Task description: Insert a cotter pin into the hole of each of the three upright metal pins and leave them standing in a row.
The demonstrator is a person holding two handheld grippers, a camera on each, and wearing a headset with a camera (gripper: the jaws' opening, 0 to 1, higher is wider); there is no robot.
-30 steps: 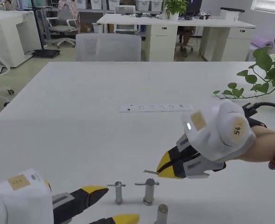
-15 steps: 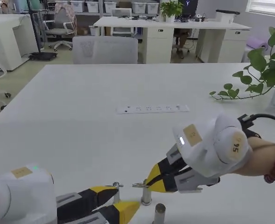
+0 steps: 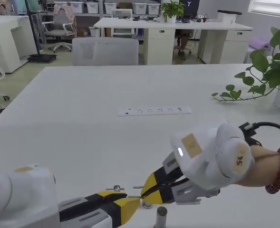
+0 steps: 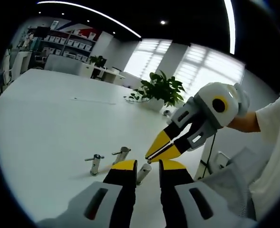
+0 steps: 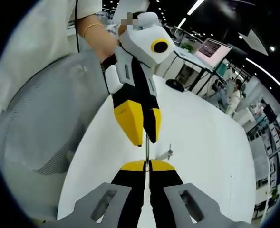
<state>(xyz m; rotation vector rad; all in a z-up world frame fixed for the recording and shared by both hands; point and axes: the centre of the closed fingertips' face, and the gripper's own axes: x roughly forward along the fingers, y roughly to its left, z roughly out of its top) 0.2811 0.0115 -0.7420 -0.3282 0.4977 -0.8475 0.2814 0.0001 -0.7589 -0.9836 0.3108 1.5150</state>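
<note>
Three upright metal pins stand near the table's front edge. Two of them carry a cotter pin across the top; the left one also shows in the head view. The third metal pin has a bare top and appears through the gap of my left gripper, whose jaws are slightly apart and open. My right gripper is shut on a thin cotter pin, and its tips sit just above the pins, meeting the left gripper's tips. The middle pin is partly hidden in the head view.
A white power strip lies flat mid-table. A potted plant trails leaves over the right side. Office chairs and desks stand beyond the far table edge. A cable runs from the right gripper.
My right gripper has come down and left with the cotter pin to the pin tops. My left gripper has pushed forward to the right and its jaws have narrowed.
</note>
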